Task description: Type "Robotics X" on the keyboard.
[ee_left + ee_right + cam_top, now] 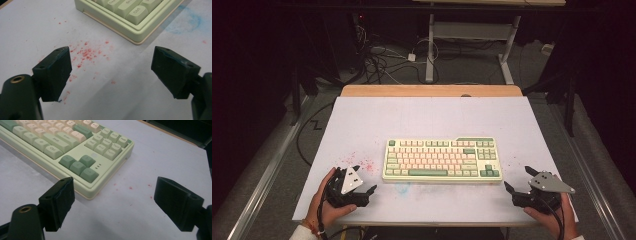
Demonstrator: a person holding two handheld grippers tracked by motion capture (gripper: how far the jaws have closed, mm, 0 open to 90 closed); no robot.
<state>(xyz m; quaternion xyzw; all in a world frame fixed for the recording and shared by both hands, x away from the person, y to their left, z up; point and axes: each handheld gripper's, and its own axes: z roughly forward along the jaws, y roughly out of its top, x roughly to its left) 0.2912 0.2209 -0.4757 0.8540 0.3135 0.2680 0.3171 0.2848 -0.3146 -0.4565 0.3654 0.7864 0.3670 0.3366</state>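
Note:
A pale green keyboard [442, 159] with cream, pink and dark green keys lies flat in the middle of the white table [427, 117]. My left gripper [363, 179] rests near the table's front left, held in a hand, open and empty, pointing toward the keyboard's front left corner [136, 40]. My right gripper [518, 178] rests at the front right, open and empty, just off the keyboard's front right corner [87, 193] with its arrow keys [80, 167]. In the left gripper view my gripper [111, 72] is spread wide; in the right gripper view my gripper [113, 203] is too.
Red specks [86, 53] stain the sheet left of the keyboard, and a faint blue smudge [186, 22] lies in front of it. A wooden edge [432, 90] runs along the table's far side. Cables [382, 62] and desk legs [430, 50] stand on the floor beyond.

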